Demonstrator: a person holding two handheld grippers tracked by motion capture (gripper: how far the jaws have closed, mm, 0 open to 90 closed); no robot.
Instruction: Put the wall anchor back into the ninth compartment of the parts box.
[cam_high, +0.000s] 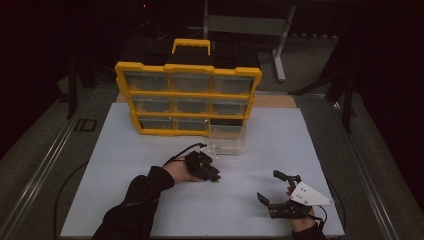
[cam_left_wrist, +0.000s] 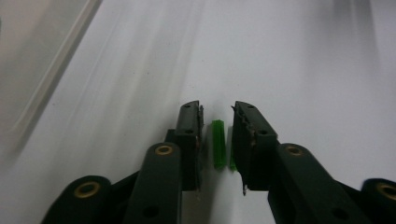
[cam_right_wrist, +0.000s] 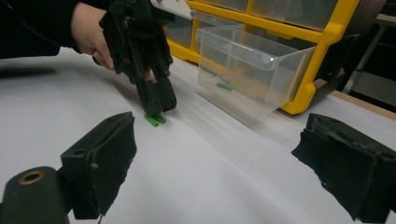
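A small green plastic piece (cam_left_wrist: 218, 143) lies on the white mat (cam_left_wrist: 299, 60), between the jaws of my left gripper (cam_left_wrist: 217, 108). The jaws stand narrow, with a thin gap still showing beside the piece, so they do not press on it. The right gripper view shows that gripper (cam_right_wrist: 158, 109) pointing steeply down over the green piece (cam_right_wrist: 154, 119). In the high view my left gripper (cam_high: 215, 176) is at the mat's middle, just in front of a clear drawer (cam_high: 227, 140). My right gripper (cam_high: 267, 185) rests near the front right, open wide and empty (cam_right_wrist: 219, 140).
A yellow organizer (cam_high: 187, 95) with several clear drawers stands at the back of the mat. One drawer (cam_right_wrist: 247, 70) is pulled out onto the mat and holds another green piece (cam_right_wrist: 224, 86). The mat (cam_high: 125, 165) is bare at the left.
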